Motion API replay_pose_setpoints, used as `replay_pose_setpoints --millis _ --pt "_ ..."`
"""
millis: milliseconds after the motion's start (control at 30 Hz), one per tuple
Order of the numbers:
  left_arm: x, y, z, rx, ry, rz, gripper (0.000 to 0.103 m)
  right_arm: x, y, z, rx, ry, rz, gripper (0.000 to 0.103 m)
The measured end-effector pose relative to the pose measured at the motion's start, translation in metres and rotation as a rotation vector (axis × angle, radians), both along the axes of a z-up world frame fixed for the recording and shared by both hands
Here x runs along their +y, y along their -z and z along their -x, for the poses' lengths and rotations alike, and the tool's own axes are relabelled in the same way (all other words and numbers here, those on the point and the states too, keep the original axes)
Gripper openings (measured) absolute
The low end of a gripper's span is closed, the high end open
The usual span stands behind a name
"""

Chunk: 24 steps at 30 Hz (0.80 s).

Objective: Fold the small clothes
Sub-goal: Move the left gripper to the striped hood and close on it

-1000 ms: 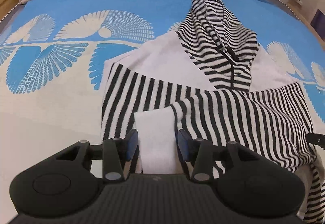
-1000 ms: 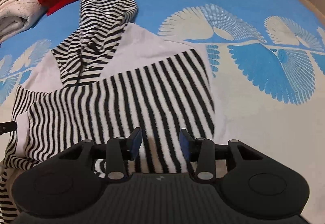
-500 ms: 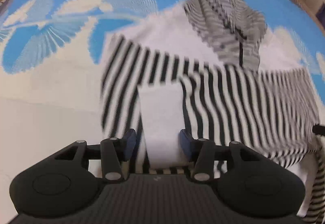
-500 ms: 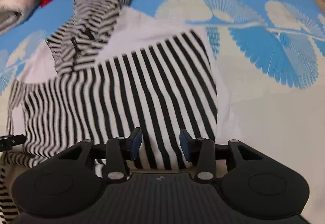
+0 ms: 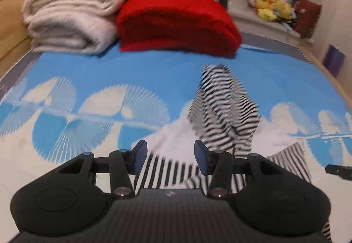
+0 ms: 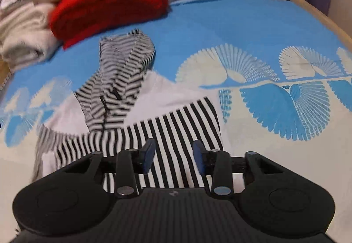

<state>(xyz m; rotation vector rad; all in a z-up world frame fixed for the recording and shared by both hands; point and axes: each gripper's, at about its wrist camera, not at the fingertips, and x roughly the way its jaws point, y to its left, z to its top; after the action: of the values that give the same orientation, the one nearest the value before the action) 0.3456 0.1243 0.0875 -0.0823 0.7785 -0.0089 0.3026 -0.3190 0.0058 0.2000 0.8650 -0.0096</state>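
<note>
A small black-and-white striped hoodie [image 5: 222, 115] with a white body lies flat on the blue patterned bedspread [image 5: 132, 71], its sleeves folded across the front and its hood pointing away. It also shows in the right wrist view [image 6: 123, 89]. My left gripper [image 5: 169, 156] is open and empty, low over the hoodie's left side. My right gripper [image 6: 173, 156] is open and empty over the striped sleeve [image 6: 182, 124] at the hoodie's right side. The right gripper's tip [image 5: 337, 169] shows at the right edge of the left wrist view.
A folded red blanket [image 5: 176, 23] and cream blankets [image 5: 70, 20] are stacked at the head of the bed. Yellow plush toys [image 5: 272, 7] sit on a shelf behind. A wooden bed frame [image 5: 11, 29] runs along the left; the bed edge [image 6: 319, 11] curves at the right.
Both grippers have tilted up and pulled back toward the hoodie's hem, so the views now reach the blankets. Both stay open and empty. The hoodie lies as before.
</note>
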Motion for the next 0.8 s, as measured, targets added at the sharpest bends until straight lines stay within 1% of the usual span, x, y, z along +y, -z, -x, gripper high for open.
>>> replay_pose_setpoints --millis 33,100,133,200,267,300,467,667,800 --pt "-0.001 -0.005 -0.009 -0.007 0.019 -0.004 0.049 -0.003 -0.002 0.001 -0.006 0.002 -0.007 0.028" --pt "-0.002 -0.009 -0.028 -0.014 0.051 0.000 0.035 -0.009 -0.001 0.001 0.002 0.006 -0.018 0.025" --pt "-0.003 -0.009 -0.039 -0.012 0.066 0.004 0.033 -0.013 0.000 0.002 0.010 0.011 -0.027 0.024" --pt "-0.004 -0.006 -0.059 -0.006 0.075 0.004 0.024 -0.018 0.001 0.003 0.015 0.016 -0.041 0.024" --pt "-0.008 0.004 -0.084 0.009 0.096 0.025 0.020 -0.022 0.002 0.004 0.015 0.022 -0.046 0.024" --pt "-0.009 0.010 -0.094 0.014 0.103 0.028 0.020 -0.024 0.003 0.004 0.015 0.024 -0.049 0.024" --pt "-0.024 0.038 -0.154 0.006 0.134 -0.016 0.020 -0.030 0.007 0.004 0.024 0.024 -0.059 0.024" --pt "-0.037 0.079 -0.228 0.025 0.135 -0.001 0.020 -0.037 0.018 0.000 0.055 0.039 -0.035 0.024" --pt "-0.043 0.110 -0.278 0.040 0.104 -0.001 0.020 -0.038 0.025 -0.004 0.073 0.037 -0.027 0.024"
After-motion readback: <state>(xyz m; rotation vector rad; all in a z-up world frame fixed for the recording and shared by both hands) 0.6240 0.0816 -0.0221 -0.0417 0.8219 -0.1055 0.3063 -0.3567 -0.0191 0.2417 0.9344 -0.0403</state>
